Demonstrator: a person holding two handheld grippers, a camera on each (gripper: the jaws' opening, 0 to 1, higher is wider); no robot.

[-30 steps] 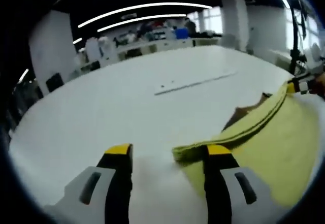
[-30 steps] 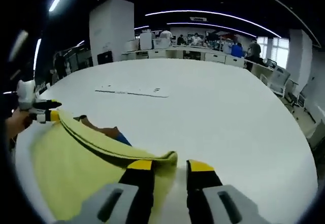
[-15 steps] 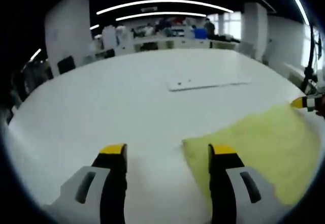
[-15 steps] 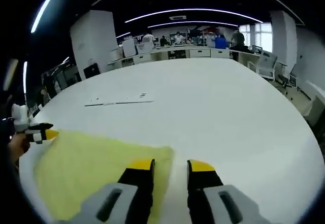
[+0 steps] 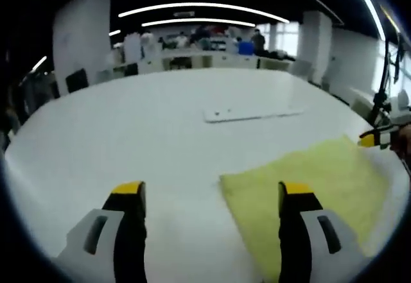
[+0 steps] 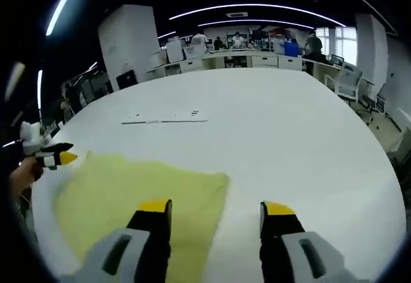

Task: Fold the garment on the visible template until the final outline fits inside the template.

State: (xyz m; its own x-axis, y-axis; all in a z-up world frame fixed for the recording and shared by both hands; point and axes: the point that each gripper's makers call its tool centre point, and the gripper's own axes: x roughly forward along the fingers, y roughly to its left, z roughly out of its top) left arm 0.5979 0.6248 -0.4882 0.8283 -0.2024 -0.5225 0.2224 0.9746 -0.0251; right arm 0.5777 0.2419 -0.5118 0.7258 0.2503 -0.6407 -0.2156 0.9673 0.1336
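Note:
A yellow garment [image 5: 308, 180] lies flat on the white table [image 5: 160, 116], folded into a rough rectangle. In the left gripper view my left gripper [image 5: 209, 196] stands open, its right jaw over the cloth's near left corner and its left jaw over bare table. The right gripper view shows the same yellow garment [image 6: 135, 190] with my right gripper [image 6: 216, 211] open at its right edge, nothing held between the jaws. The other gripper's yellow tip [image 5: 371, 139] shows at the garment's far corner, and likewise the left gripper's tip [image 6: 59, 157] in the right gripper view. No template outline is visible under the cloth.
A thin flat white strip [image 5: 253, 112] lies on the table beyond the garment, also seen as a strip [image 6: 166, 120] in the right gripper view. A hand [image 6: 22, 175] holds the left gripper. Desks, chairs and people stand far behind the table.
One second ago both grippers held a raised fold of the garment, with a brown and blue layer showing under it. The fold has been laid flat and both grippers have opened wider.

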